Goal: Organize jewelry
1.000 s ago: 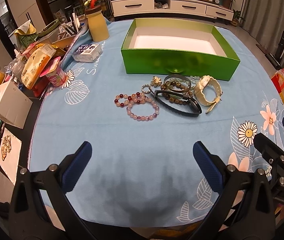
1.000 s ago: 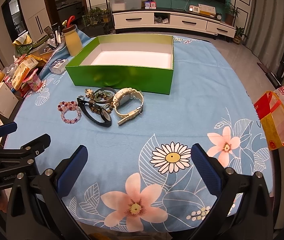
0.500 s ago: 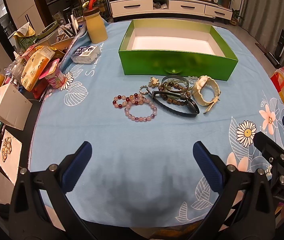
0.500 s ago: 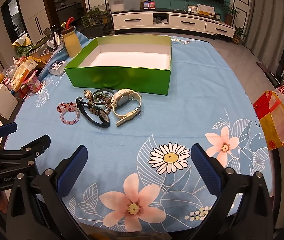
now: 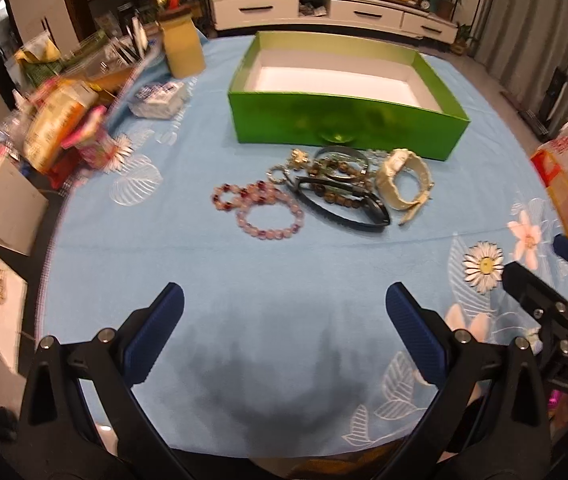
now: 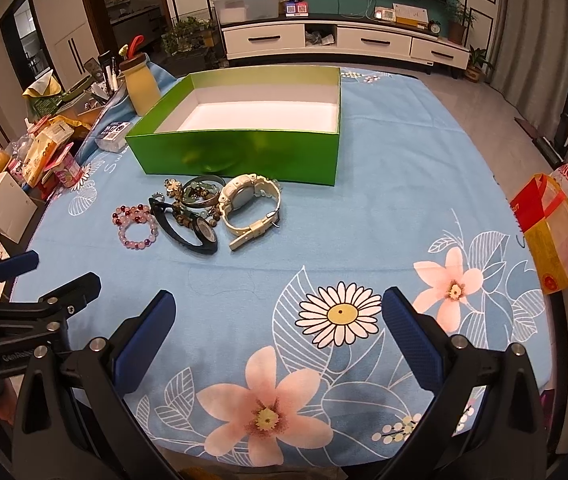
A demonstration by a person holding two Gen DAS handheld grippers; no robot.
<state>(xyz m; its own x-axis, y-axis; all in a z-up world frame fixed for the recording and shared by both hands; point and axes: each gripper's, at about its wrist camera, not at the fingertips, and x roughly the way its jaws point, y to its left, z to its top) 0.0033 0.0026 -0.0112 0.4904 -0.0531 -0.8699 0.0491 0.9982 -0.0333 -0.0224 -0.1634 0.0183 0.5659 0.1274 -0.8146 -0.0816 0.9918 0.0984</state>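
Observation:
An open green box (image 5: 347,118) (image 6: 240,156) with a white floor stands on the blue flowered tablecloth. In front of it lies a pile of jewelry: a cream watch (image 5: 403,180) (image 6: 250,204), a black band (image 5: 343,204) (image 6: 184,228), brown bead bracelets (image 5: 335,172), and pink bead bracelets (image 5: 270,220) (image 6: 138,226). My left gripper (image 5: 284,308) is open and empty near the table's front edge. My right gripper (image 6: 280,308) is open and empty, to the right of the left one.
Snack packs (image 5: 56,120), a white carton (image 5: 0,204) and a yellow jar (image 5: 182,48) crowd the table's left edge. A red and yellow bag (image 6: 551,232) sits off the right edge. The left gripper shows in the right wrist view (image 6: 28,300).
Both grippers have moved slightly forward toward the jewelry pile; the left view has swung a little left. Both stay open.

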